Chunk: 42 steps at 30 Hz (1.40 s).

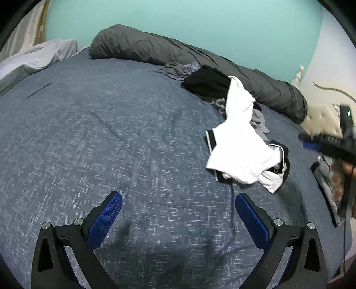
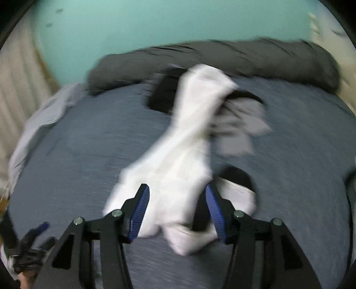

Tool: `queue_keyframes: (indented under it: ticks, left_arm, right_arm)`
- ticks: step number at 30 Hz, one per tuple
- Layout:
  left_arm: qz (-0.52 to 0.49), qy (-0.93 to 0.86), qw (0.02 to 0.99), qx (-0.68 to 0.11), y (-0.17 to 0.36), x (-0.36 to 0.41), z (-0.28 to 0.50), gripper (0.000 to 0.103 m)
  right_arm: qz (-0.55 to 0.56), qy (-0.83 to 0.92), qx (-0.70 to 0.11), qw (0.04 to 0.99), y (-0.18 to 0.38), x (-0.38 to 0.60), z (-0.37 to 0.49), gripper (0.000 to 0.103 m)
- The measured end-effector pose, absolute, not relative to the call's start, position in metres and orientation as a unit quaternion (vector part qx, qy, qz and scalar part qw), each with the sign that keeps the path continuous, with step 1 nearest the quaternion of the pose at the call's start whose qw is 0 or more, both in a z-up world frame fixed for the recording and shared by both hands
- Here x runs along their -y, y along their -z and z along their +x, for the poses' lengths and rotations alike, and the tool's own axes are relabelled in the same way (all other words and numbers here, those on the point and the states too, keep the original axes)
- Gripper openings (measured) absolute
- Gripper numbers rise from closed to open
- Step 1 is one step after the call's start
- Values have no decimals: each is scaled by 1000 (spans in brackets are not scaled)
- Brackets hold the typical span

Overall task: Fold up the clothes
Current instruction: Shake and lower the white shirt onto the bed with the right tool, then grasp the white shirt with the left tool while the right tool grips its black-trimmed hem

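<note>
Lying along the far left edge of the blue-grey woven bedspread [image 1: 93, 124] is a crumpled pale grey sheet [image 1: 37, 56]; behind it a long dark grey rolled duvet [image 1: 155, 50] runs across the bed under the teal wall [image 1: 178, 20]; the left gripper [image 1: 178, 213] hovers over bare bedspread with its blue-padded jaws spread wide and nothing between them; further right sits a black folded garment [image 1: 207, 83] on a heap of grey clothes [image 1: 180, 69] (partly hidden); the white garment with black trim [image 1: 235, 142] drapes from that heap down toward the bed's near right; the right gripper [image 2: 176, 207] has its jaws parted, the blurred white cloth lying between them, not pinched.
</note>
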State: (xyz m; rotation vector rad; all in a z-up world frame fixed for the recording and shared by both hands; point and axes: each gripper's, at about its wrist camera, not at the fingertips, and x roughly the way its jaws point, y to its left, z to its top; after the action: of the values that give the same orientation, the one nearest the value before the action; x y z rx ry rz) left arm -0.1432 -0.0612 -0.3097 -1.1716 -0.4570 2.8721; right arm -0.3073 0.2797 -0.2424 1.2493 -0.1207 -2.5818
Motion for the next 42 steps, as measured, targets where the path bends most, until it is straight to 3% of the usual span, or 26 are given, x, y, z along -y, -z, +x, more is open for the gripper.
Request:
queue_keyframes:
  ticks: [7, 16, 27, 36, 40, 42]
  left_arm:
    - [-381, -914, 54, 127, 309, 29, -167, 103]
    - [-399, -910, 89, 67, 319, -19, -197, 103]
    - [-414, -898, 138, 67, 299, -85, -261, 103]
    - [-450, -883, 134, -7, 325, -125, -312, 103]
    - [-475, -871, 128, -11, 343, -123, -329, 94]
    - [-480, -868, 126, -14, 350, -121, -333, 82]
  right_arm:
    - [458, 879, 106, 81, 297, -338, -293, 54]
    - [454, 867, 180, 101, 334, -350, -290, 54]
    - [452, 858, 220, 106, 348, -352, -291, 54]
    - [456, 847, 253, 102, 355, -354, -298, 54]
    - [462, 842, 259, 103, 361, -358, -302, 54]
    - [462, 842, 258, 107, 363, -360, -302, 54]
